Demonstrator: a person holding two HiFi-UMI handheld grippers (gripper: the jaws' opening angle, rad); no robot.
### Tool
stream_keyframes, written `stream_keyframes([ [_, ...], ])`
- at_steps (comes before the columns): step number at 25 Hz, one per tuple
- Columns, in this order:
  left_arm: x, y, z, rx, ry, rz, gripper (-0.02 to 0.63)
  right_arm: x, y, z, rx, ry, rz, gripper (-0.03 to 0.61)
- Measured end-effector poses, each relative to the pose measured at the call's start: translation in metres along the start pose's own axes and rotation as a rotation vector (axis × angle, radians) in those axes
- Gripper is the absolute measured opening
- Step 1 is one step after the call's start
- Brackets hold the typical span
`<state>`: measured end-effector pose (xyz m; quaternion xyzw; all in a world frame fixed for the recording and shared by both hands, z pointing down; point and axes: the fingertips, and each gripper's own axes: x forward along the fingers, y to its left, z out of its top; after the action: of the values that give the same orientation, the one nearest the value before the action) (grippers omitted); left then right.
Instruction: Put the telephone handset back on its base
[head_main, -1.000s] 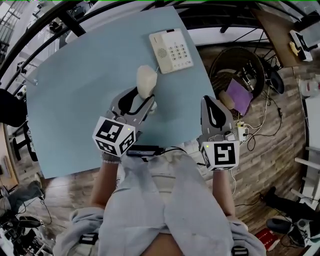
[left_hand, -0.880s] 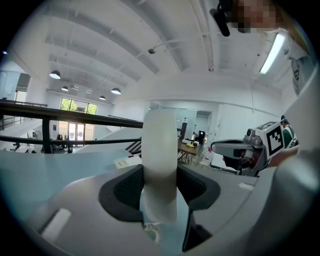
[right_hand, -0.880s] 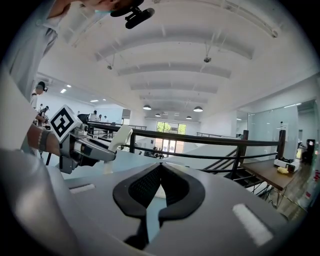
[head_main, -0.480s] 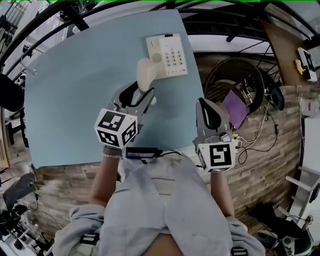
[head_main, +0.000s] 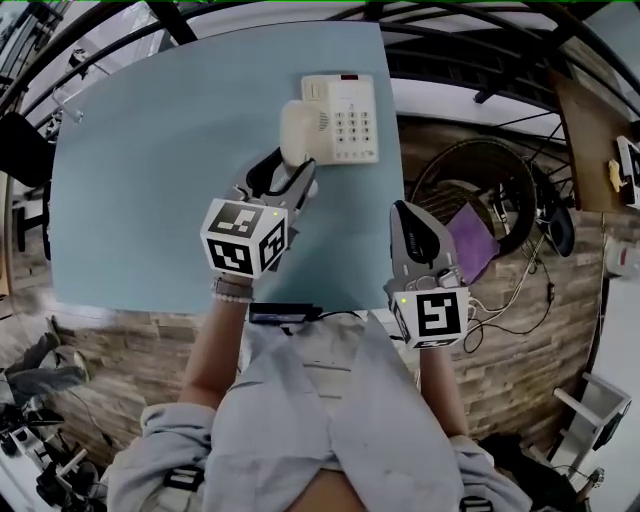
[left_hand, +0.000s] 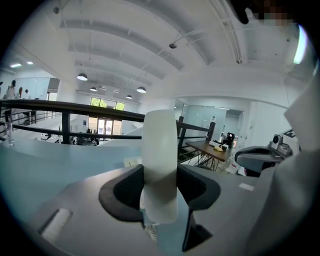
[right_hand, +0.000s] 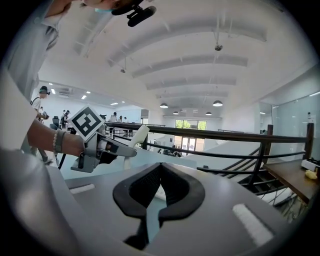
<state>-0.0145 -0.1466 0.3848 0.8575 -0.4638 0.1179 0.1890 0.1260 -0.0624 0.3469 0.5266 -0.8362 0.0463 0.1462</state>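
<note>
— What is the biggest thing we see?
— We see a big room with a white curved ceiling (right_hand: 190, 45) and round lamps. A black railing (right_hand: 215, 135) runs along the far side of the table.
— And under us?
— A wide light blue table (head_main: 150, 200). To its right is a brown wooden floor (head_main: 530, 290) with a round wire basket (head_main: 480, 180) on it.
— Where are our arms?
— Our left arm reaches out over the table. The left gripper (head_main: 287, 176) is far forward, near the phone. Our right arm stays close to our body. The right gripper (head_main: 407, 212) hangs by the table's near right corner and points away from us.
— What is the left gripper doing?
— Its jaws are pinching the cream handset (head_main: 298, 133). The handset stands up on end between them. A curly cord (left_hand: 149, 231) hangs from its bottom.
— Where is the handset?
— Up at the left side of the base (head_main: 347, 118), over the empty cradle. We cannot tell if they touch.
— And the right gripper?
— Its jaws are pressed together at the tips. We see nothing between them.
</note>
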Motion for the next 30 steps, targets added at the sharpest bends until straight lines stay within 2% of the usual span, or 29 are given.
stream_keyframes([
  [5,0.017,0.003,0.001,-0.045,-0.003,0.038,0.196,0.006,-0.01,-0.006,-0.002,0.005,0.03,0.006],
  [15,0.051,0.024,-0.012,-0.089,0.05,0.132,0.196,0.013,-0.021,-0.021,0.013,0.019,0.062,0.006],
  [30,0.092,0.044,-0.029,-0.125,0.106,0.178,0.196,0.018,-0.023,-0.033,0.007,0.048,0.077,0.006],
])
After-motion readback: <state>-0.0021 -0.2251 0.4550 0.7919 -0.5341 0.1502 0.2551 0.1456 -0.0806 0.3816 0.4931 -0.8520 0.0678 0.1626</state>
